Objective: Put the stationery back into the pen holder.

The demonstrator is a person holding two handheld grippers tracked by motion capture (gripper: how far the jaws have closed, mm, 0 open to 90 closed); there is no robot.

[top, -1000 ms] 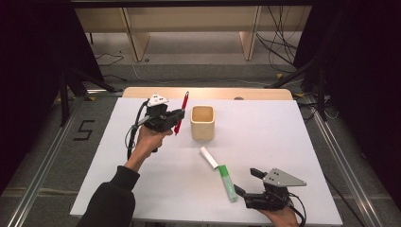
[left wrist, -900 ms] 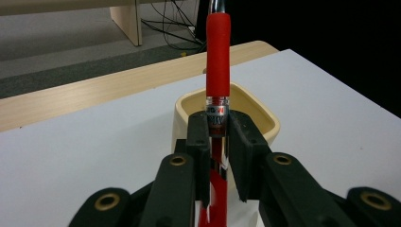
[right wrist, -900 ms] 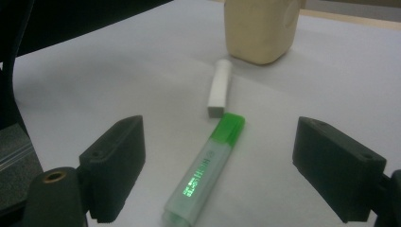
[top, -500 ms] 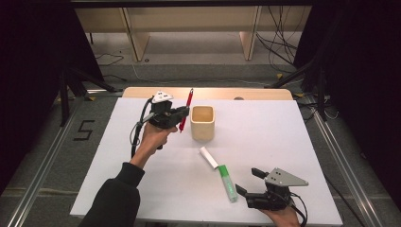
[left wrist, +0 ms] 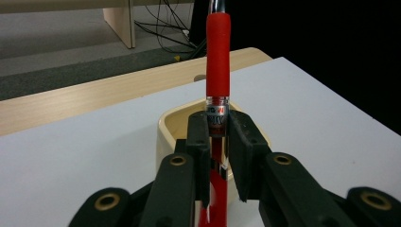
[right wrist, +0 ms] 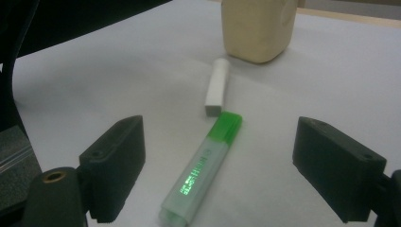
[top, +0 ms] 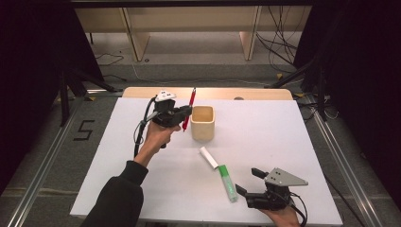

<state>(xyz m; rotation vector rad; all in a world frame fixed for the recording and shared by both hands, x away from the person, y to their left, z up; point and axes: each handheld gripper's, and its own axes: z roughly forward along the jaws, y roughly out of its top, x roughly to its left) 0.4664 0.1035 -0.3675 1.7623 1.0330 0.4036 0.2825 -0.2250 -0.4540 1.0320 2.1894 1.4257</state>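
Note:
My left gripper [top: 185, 115] [left wrist: 218, 142] is shut on a red pen [top: 189, 108] [left wrist: 218, 80], which stands nearly upright just left of a cream square cup [top: 203, 122] [left wrist: 173, 124]. The pen's lower end hangs above the table beside the cup's left wall. A green highlighter [top: 227, 182] [right wrist: 204, 163] lies on the white table [top: 265, 137] near the front, with a white capped marker or eraser stick [top: 208, 157] [right wrist: 217, 87] touching its far end. My right gripper [top: 249, 182] [right wrist: 227, 175] rests low at the front right, open, its jaws to either side of the highlighter's near end without touching it.
A wooden strip [top: 222, 93] runs along the table's far edge. Metal floor rails [top: 42, 161] flank the table. Shelving legs and cables [top: 279, 47] stand on the floor behind. Bare tabletop lies right of the cup.
The left hand has carried the red pen slightly to the right, closer to the cup. The right gripper has kept still.

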